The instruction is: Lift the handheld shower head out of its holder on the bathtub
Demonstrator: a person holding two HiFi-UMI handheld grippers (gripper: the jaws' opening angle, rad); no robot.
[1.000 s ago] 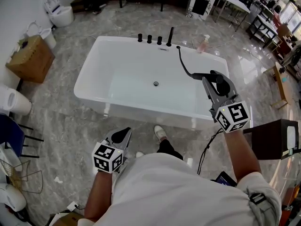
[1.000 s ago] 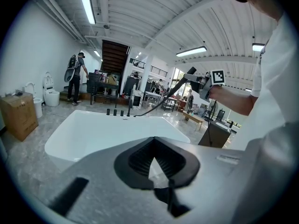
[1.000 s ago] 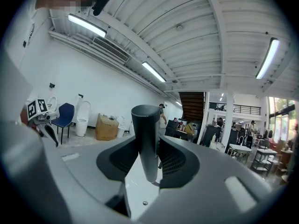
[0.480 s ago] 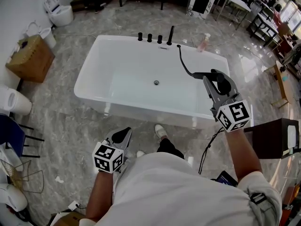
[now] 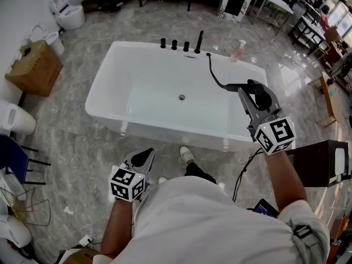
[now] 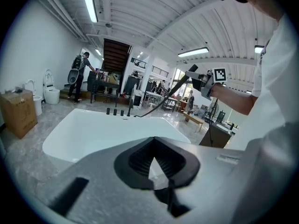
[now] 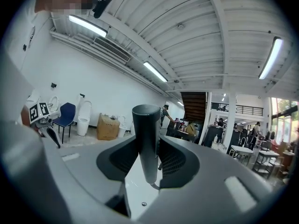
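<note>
nothing shifts since a second ago: right gripper (image 7: 146, 146) clamps the shower head (image 7: 145, 122) over the bathtub (image 5: 99, 92); left gripper (image 6: 152, 146) closed, empty.

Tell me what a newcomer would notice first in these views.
The big white bathtub fills the middle of the head view. Over its right end, the right gripper is clamped on the black shower head, its hose arcing back to the tub's far rim. The left gripper hangs shut and empty near the person's waist.
</note>
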